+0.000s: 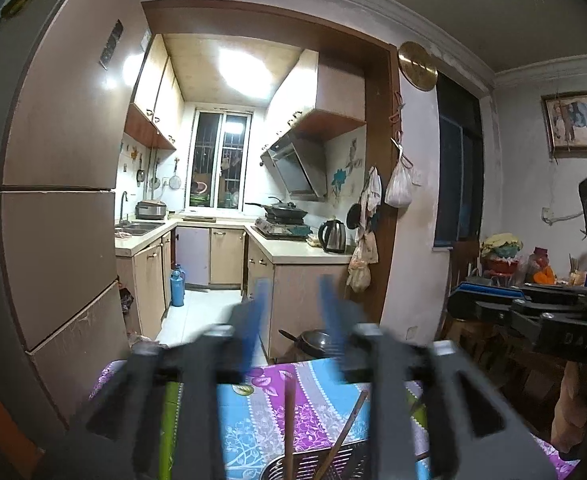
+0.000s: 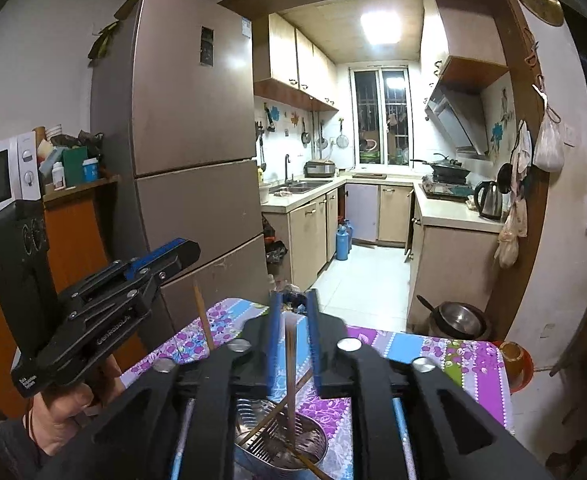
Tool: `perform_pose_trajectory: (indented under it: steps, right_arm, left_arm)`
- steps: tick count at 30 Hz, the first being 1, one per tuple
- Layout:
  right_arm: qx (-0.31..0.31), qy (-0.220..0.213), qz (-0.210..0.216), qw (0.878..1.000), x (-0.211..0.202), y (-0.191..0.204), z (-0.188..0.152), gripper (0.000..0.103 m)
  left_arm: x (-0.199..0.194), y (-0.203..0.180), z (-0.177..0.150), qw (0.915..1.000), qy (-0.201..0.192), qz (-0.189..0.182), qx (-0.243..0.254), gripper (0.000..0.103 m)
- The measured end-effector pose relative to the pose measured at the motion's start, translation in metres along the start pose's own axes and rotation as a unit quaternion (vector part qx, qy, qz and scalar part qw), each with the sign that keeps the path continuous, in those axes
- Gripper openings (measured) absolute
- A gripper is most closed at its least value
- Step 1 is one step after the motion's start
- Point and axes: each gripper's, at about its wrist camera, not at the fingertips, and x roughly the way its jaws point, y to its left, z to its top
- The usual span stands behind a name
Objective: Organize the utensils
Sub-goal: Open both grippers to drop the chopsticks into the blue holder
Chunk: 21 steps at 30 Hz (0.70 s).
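Both sets of fingers apart above the holder [image 2: 289, 440] near the counter's [image 2: 473, 360] near edge: left gripper [image 1: 293, 300] empty, right gripper [image 2: 295, 312] loosely around a chopstick [image 2: 290, 368]. Risk: chopsticks leaning steeply, likely to topple out.

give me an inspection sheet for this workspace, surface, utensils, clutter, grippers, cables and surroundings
Surface: table under a floral tablecloth.
Job's things: brown chopsticks standing in a slotted metal holder.
Clutter: orange cup at the table's far right corner.
Grippers: left gripper open, nothing between the jaws; right gripper jaws apart, a chopstick between them, contact unclear.
Cables: nothing seen.
Surroundings: fridge, microwave, kitchen beyond with a kettle; a pan on the floor.
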Motion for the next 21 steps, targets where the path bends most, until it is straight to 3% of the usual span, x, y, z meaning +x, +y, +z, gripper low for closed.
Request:
perform_pose_trajectory:
  steps: [3,7,10,12,17,21]
  right_arm:
    - [-0.001,-0.013,-0.004,1.0,-0.015,0.003,0.005,0.028]
    - [-0.008,-0.04,-0.009,0.999,-0.051,0.016,0.016,0.029]
    - [-0.026,-0.077,0.002,0.997,-0.104,0.036,0.02,0.032]
    - [-0.039,-0.106,0.009,0.994,-0.15,0.053,0.01,0.037]
    - [-0.049,-0.137,0.026,0.989,-0.237,0.092,-0.067,0.039]
    - [-0.04,-0.089,0.019,0.995,-0.256,0.118,-0.163,0.038]
  left_arm:
    - [-0.013,0.001,0.009,0.9999,-0.012,0.002,0.0,0.056]
    - [-0.042,-0.001,0.022,0.9997,-0.025,0.004,0.007,0.058]
    - [-0.092,-0.006,0.03,0.9985,-0.042,0.005,0.034,0.062]
    - [-0.147,-0.009,0.024,0.9971,-0.053,0.008,0.055,0.07]
    - [-0.249,-0.005,-0.036,0.9952,-0.023,0.009,0.094,0.072]
    - [-0.295,-0.004,-0.116,0.9939,0.047,0.01,0.1,0.072]
